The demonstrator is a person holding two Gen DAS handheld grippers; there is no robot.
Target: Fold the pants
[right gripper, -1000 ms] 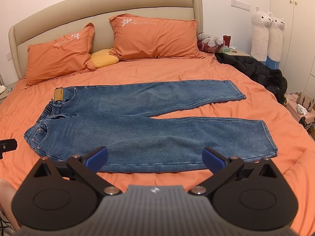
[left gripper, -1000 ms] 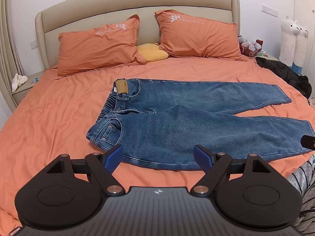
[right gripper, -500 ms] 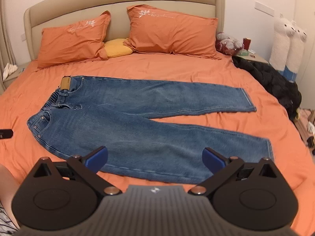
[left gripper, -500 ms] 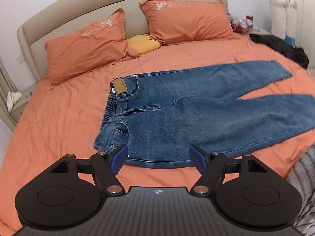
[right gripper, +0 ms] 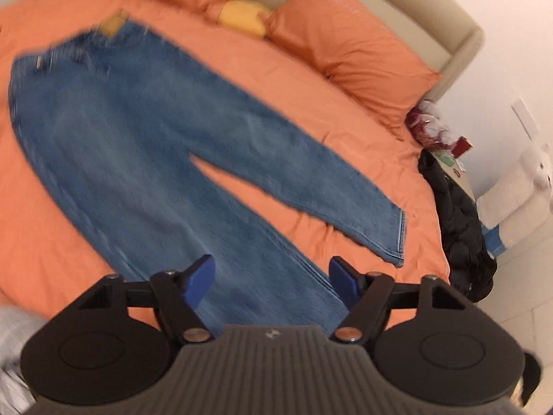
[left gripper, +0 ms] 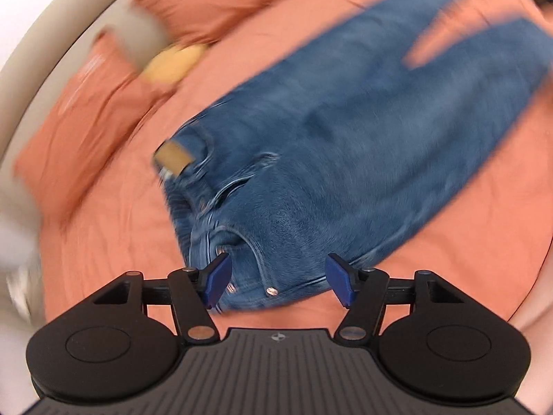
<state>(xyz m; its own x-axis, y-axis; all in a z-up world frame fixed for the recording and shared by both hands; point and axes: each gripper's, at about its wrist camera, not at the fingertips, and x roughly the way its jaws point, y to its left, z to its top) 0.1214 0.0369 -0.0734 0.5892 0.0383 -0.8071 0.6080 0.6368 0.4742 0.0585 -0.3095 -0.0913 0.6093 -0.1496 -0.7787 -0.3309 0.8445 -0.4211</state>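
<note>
Denim pants (left gripper: 345, 145) flat on orange bedsheet (left gripper: 103, 235), beyond both grippers' closing, still-apart jaws, unclamped.

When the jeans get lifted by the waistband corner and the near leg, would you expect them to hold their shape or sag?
The jeans would probably sag between grips: they lie limp and flat on the orange sheet. The denim looks thick, so likely fairly heavy for cloth, draping rather than fluttering. The matte weave probably won't slip from the blue pads.
</note>
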